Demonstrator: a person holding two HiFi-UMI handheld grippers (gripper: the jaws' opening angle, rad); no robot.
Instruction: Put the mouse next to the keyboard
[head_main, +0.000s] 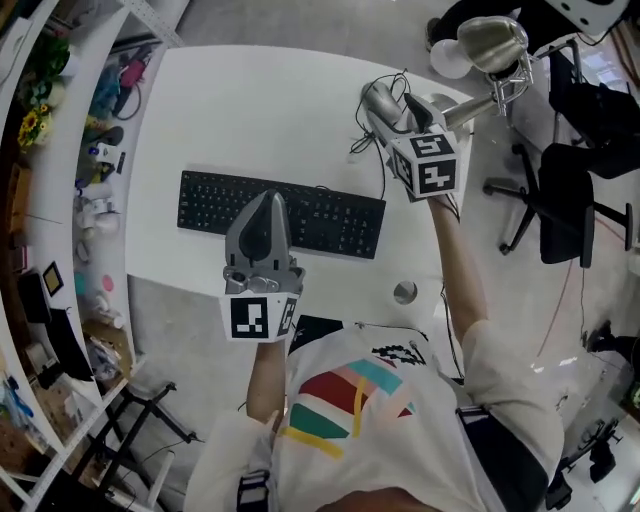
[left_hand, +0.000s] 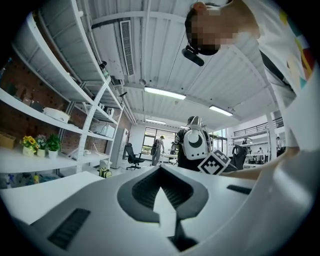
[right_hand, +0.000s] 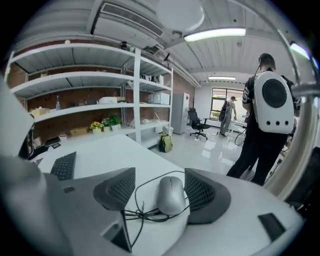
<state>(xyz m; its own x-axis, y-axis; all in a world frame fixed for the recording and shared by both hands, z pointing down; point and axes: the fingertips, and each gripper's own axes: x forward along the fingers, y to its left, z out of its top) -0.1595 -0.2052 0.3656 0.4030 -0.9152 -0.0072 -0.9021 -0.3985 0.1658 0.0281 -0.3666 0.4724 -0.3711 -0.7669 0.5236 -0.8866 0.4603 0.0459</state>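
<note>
Grey plastic, the mouse (right_hand: 171, 195) lies on its tangled cable (right_hand: 137, 214), well off the keyboard's (head_main: 210, 200) right end. I'm at the reach, I judge: my right gripper (right_hand: 160, 186) stands wide astride it, pads clear. Next comes a square squeeze on its flanks. My left gripper (left_hand: 160, 169), closed and empty, hangs over the keyboard. Only the right gripper view shows the mouse; only the head view shows how far off the keyboard is.

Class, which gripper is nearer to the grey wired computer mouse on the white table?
Right. The right gripper has its open jaws either side of the grey wired mouse; the left gripper is apart from it, over the black keyboard.
</note>
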